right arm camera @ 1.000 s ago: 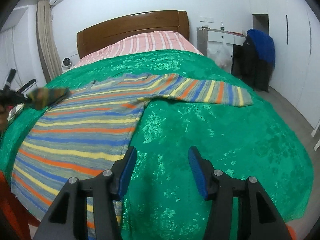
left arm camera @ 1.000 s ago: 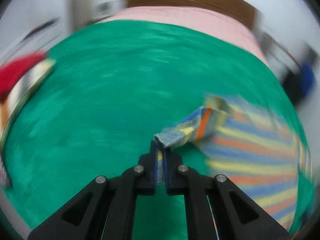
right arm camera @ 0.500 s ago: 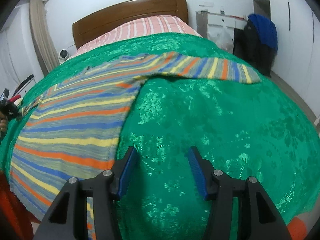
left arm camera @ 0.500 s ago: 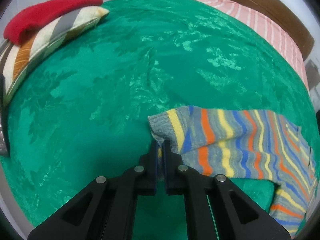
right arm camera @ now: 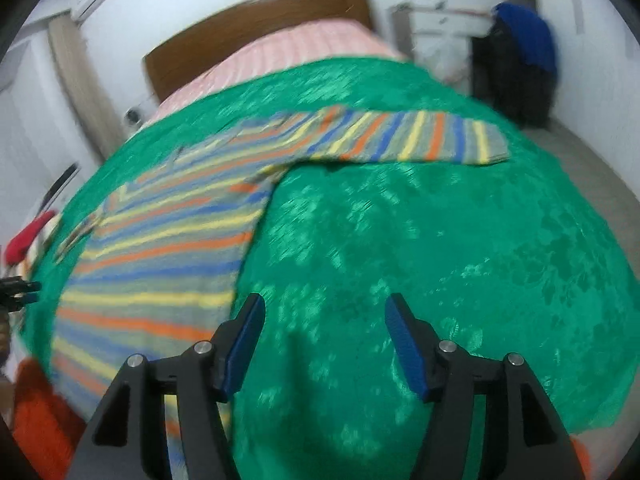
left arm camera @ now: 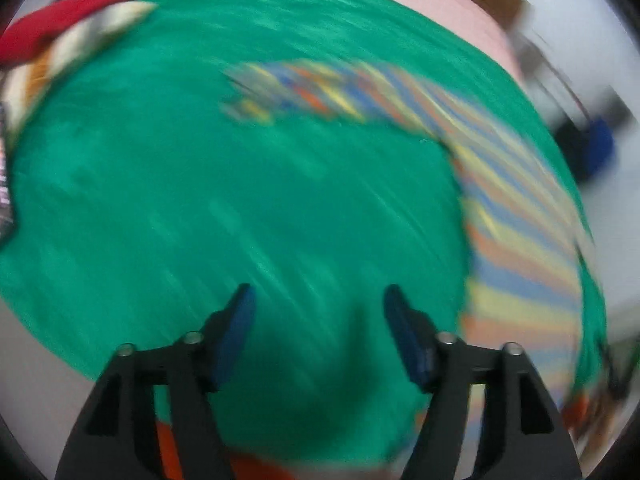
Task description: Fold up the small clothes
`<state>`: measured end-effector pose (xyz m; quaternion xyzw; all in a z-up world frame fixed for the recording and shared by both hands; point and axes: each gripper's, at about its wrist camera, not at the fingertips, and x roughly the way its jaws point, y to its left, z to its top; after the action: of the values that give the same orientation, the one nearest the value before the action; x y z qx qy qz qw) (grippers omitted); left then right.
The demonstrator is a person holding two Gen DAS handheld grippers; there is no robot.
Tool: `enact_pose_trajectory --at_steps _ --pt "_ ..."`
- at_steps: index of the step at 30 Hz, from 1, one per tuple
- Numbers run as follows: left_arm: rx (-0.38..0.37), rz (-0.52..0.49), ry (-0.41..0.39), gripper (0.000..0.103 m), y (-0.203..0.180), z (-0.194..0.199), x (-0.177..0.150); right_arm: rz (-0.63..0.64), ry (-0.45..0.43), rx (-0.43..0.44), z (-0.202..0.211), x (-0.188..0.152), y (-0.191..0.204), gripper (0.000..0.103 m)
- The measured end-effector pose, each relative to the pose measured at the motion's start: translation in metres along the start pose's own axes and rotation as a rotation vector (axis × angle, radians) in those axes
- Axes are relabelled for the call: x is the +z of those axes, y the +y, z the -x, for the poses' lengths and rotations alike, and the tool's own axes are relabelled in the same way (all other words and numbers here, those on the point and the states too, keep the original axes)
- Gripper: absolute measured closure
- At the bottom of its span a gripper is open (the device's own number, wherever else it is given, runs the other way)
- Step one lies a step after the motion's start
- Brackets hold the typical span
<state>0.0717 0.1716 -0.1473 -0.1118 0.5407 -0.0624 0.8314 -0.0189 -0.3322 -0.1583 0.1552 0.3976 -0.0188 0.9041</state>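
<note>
A striped sweater (right arm camera: 160, 248) in blue, orange, yellow and grey lies spread flat on the green bedspread (right arm camera: 440, 260). One sleeve (right arm camera: 420, 140) stretches out to the right. In the blurred left wrist view the other sleeve (left arm camera: 304, 92) lies flat, far ahead of my left gripper (left arm camera: 318, 300). That gripper's jaws are opening with nothing between them, over bare green cloth. My right gripper (right arm camera: 324, 308) hangs over the bedspread just right of the sweater's side edge; its jaws are opening and hold nothing.
A red and striped cushion (left arm camera: 60, 44) lies at the bed's left edge. A pink striped sheet (right arm camera: 304, 48) and wooden headboard (right arm camera: 256, 24) are at the far end. Dark and blue clothes (right arm camera: 520, 60) hang at the right. Orange fabric (right arm camera: 44, 416) shows at the near left.
My left gripper let go of the sleeve cuff, opened wide and pulled back from it; the sleeve now lies flat on the bed. My right gripper opened a little wider.
</note>
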Motion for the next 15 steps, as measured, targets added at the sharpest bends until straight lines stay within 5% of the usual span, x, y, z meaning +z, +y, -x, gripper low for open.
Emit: enact_pose_trajectory --at_steps 5,9,10,11,12,15 --pt "-0.028 -0.231 0.089 0.033 -0.067 -0.025 -0.057 0.046 0.251 0.265 0.000 -0.018 0.015 0.041" --pt "-0.024 -0.319 0.088 0.033 -0.095 -0.038 -0.069 0.075 0.355 0.325 -0.022 -0.043 0.035 0.042" --pt "-0.010 -0.330 0.091 0.040 -0.101 -0.043 -0.072 0.077 0.367 0.335 -0.029 -0.047 0.038 0.044" --pt "0.005 -0.347 0.088 0.069 -0.105 -0.045 -0.073 0.072 0.379 0.343 -0.034 -0.050 0.041 0.058" --pt "0.004 -0.365 0.089 0.098 -0.108 -0.045 -0.073 0.076 0.396 0.358 -0.038 -0.052 0.045 0.093" --pt "-0.011 -0.389 0.086 0.101 -0.111 -0.033 -0.076 0.085 0.408 0.345 -0.032 -0.049 0.047 0.098"
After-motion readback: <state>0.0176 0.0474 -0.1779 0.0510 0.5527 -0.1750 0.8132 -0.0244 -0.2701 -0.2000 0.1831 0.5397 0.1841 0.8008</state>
